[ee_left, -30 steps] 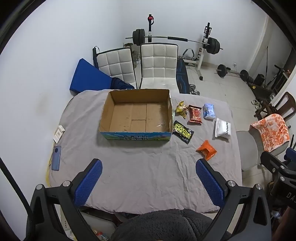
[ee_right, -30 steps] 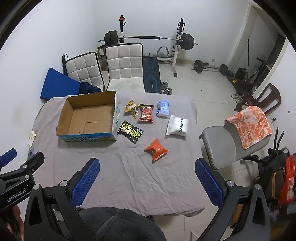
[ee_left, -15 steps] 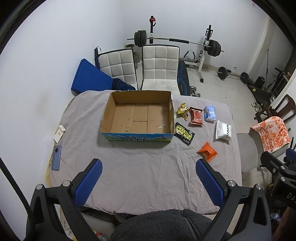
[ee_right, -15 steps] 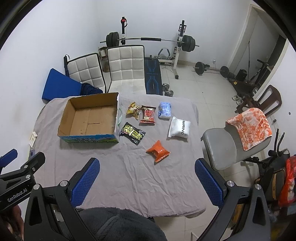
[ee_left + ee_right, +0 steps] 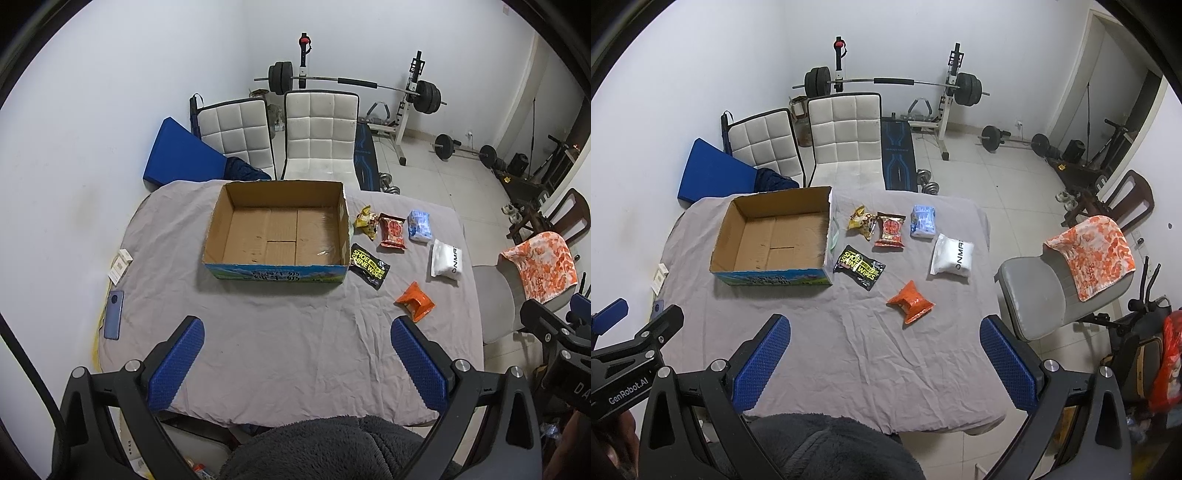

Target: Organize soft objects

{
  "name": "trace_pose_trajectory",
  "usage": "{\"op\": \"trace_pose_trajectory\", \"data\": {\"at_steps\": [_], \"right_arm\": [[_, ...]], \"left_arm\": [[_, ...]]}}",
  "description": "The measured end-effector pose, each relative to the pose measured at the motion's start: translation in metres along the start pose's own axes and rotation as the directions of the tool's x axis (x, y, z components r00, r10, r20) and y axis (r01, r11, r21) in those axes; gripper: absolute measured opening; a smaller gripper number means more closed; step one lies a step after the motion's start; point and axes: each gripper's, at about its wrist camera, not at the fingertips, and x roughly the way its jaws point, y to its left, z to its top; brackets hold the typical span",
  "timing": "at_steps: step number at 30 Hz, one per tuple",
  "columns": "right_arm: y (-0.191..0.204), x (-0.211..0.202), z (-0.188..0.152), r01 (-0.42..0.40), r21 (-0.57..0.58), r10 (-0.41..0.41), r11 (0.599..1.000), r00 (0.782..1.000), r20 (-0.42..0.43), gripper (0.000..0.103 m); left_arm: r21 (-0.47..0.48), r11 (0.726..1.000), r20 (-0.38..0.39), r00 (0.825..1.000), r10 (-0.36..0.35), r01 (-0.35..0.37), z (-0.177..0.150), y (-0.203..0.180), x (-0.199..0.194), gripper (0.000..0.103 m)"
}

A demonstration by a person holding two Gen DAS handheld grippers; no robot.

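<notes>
Nearest, the left gripper (image 5: 295,363) and right gripper (image 5: 884,362) hang high above the table's grey cloth (image 5: 849,350), both spread wide and holding nothing. Beyond them lies the orange packet (image 5: 911,302), then the black wipes pouch (image 5: 858,267) just beside the empty cardboard box (image 5: 277,240), the white pouch (image 5: 952,254), and farthest the yellow (image 5: 861,220), red (image 5: 891,229) and blue (image 5: 923,220) packets. Nothing looks boxed yet; the next move is probably a descent onto the closest packet.

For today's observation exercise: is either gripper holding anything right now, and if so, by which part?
Nothing is held. The left gripper and right gripper are both open above the table, with the packets lying loose beside the cardboard box.
</notes>
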Motion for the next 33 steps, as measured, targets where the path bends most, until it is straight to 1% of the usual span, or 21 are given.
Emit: {"op": "trace_pose_trajectory", "data": {"at_steps": [16,33], "right_arm": [[0.016,-0.004,-0.001,-0.019,-0.012,0.019,1.000,1.000,-0.008,0.103],[0.016,-0.006,-0.006,-0.020,-0.025,0.021,0.999,1.000,0.006,0.103]], "left_arm": [[0.000,1.000,0.003,1.000,-0.001,0.001,0.002,0.007,-0.003,0.103],[-0.016,1.000,0.026,1.000,-0.011,0.012,-0.003,0.012,-0.007,0.103]]}}
